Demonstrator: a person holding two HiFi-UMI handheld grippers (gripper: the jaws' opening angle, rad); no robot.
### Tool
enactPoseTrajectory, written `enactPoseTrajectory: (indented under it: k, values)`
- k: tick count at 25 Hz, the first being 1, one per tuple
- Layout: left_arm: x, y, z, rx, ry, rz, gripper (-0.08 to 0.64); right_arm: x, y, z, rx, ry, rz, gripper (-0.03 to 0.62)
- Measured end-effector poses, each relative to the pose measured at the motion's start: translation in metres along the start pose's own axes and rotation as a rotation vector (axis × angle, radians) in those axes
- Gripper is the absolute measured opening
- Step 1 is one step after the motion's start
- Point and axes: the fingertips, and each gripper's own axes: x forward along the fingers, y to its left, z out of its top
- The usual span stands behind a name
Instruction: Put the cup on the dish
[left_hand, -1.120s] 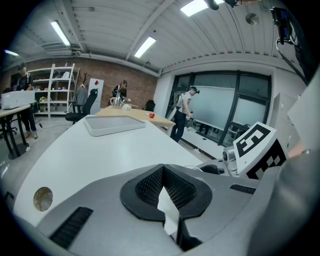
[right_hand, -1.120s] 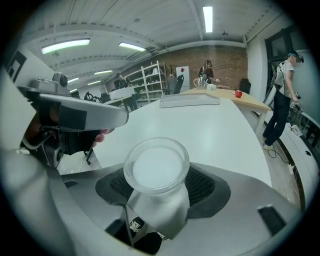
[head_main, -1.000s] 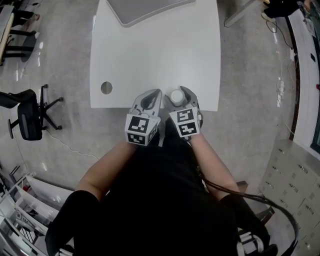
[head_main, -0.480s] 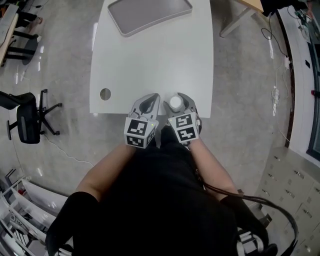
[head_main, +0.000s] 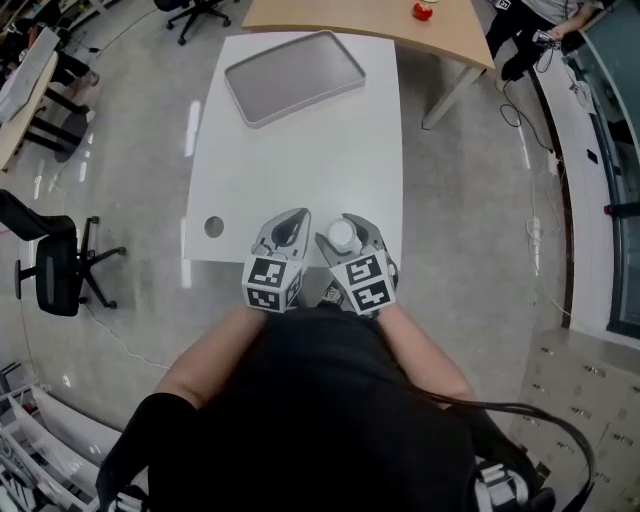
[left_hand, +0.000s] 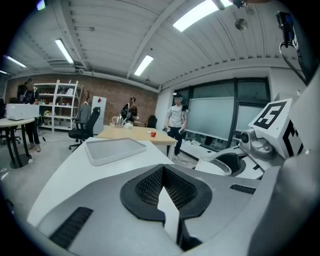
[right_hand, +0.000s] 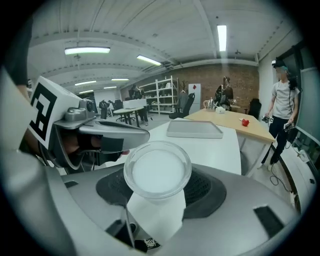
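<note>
Cup (right_hand: 157, 170) upright, mouth up

Seen from farther back and higher over the tabletop (head_main: 300, 160): grey tray (head_main: 295, 77) at its far edge now whole, no longer cropped; newly in sight beyond, wooden table (head_main: 350, 15) bearing small red object (head_main: 422, 11).

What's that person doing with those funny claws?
A person holds a claw in each hand at the near edge of a white table. The right claw grips a clear cup, upright. The left claw is shut and empty. The dish lies bare at the table's far end, so the cup isn't on it yet.
</note>
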Motion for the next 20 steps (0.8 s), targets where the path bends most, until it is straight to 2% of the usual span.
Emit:
enactPoseTrajectory:
  k: [12, 20]
  values:
    - [-0.01, -0.012, 0.062, 0.023, -0.095, 0.053, -0.003, -0.063, -0.018, 0.084, -0.069, -0.138, 0.033, 0.241]
    - [-0.019, -0.013, 0.08, 0.008, -0.142, 0.1, -0.003, -0.078, -0.016, 0.104, -0.106, -0.182, 0.078, 0.242]
